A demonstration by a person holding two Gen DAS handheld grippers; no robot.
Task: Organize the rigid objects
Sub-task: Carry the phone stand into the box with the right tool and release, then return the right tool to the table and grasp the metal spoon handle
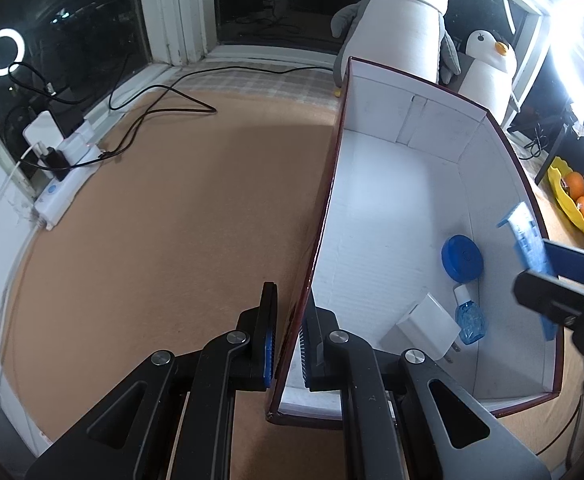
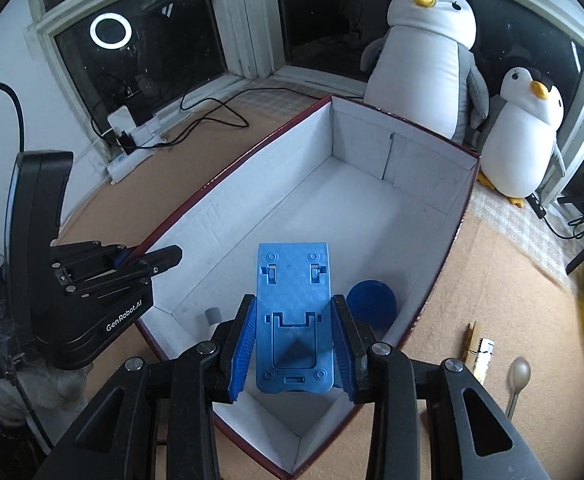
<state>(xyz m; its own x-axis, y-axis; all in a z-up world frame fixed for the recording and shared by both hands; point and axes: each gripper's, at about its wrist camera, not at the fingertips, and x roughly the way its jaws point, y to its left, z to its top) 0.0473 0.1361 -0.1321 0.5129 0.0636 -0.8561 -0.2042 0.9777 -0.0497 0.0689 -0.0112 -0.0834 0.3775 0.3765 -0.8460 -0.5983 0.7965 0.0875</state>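
A white-lined cardboard box [image 1: 375,216] with dark red edges stands on the brown table. My left gripper [image 1: 290,320] is shut on the box's left wall near the front corner; the right wrist view shows that gripper [image 2: 148,260] pinching the same box [image 2: 331,200]. My right gripper [image 2: 293,304] is shut on a flat blue phone stand [image 2: 292,312] and holds it over the near end of the box. At the right edge of the left wrist view, the blue stand [image 1: 525,240] hangs above the box's right wall. Inside lie a blue round lid [image 1: 462,258], a small blue bottle [image 1: 469,320] and a white charger plug [image 1: 427,326].
Two plush penguins [image 2: 427,52] stand behind the box by the window. A power strip [image 1: 68,184] with black cables lies at the left. Right of the box are a spoon [image 2: 519,376], a clothespin [image 2: 469,340] and a yellow bowl [image 1: 563,200] of oranges.
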